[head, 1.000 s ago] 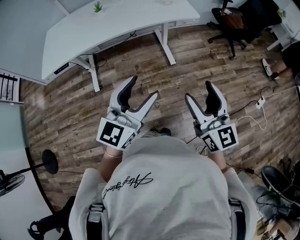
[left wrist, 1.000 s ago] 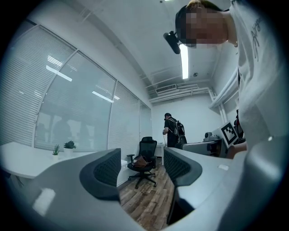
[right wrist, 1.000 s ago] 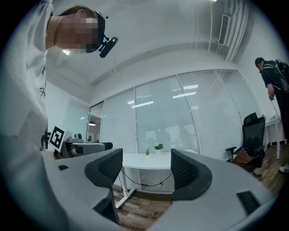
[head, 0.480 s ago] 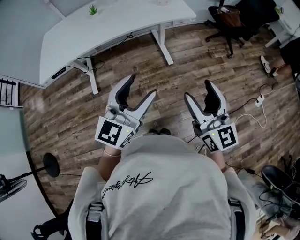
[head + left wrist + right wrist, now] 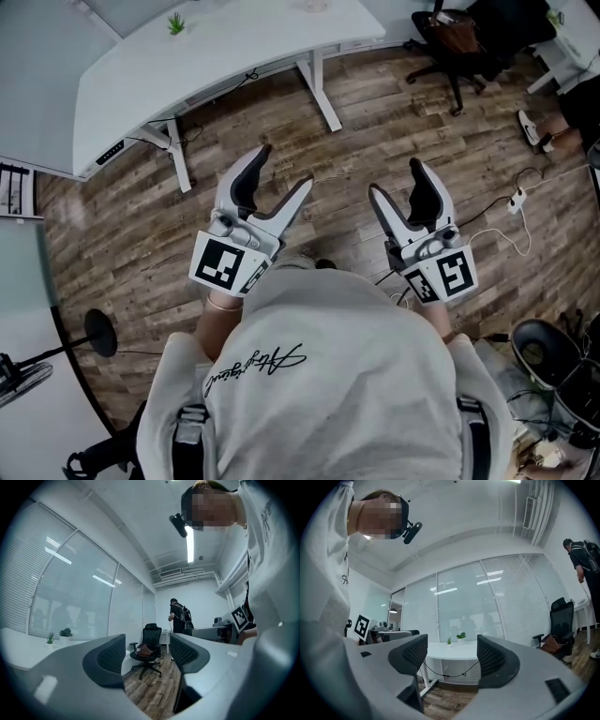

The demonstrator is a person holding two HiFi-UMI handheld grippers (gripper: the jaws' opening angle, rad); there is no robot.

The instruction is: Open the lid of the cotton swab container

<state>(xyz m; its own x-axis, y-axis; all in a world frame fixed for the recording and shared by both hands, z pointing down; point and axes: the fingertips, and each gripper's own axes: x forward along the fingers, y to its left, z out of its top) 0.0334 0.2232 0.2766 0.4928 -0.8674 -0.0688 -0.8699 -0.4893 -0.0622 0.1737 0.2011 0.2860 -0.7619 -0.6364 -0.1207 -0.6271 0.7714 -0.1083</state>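
Observation:
No cotton swab container shows clearly in any view. In the head view my left gripper and right gripper are held side by side in front of the person's chest, over the wooden floor. Both point toward the white desk. Both stand open with nothing between the jaws. The left gripper view shows its dark pads apart, framing a distant office chair. Through the right gripper's open jaws I see the desk and a small plant. A small pale object on the desk's far edge is too cut off to identify.
A small green plant stands on the desk. A black office chair is at the upper right, and cables with a power strip lie on the floor to the right. A dark round bin sits lower right. A lamp base stands lower left. Another person stands far off.
The desk has slid slightly left in the head view and the dark bin has come into view at lower right. Both grippers keep the same open pose.

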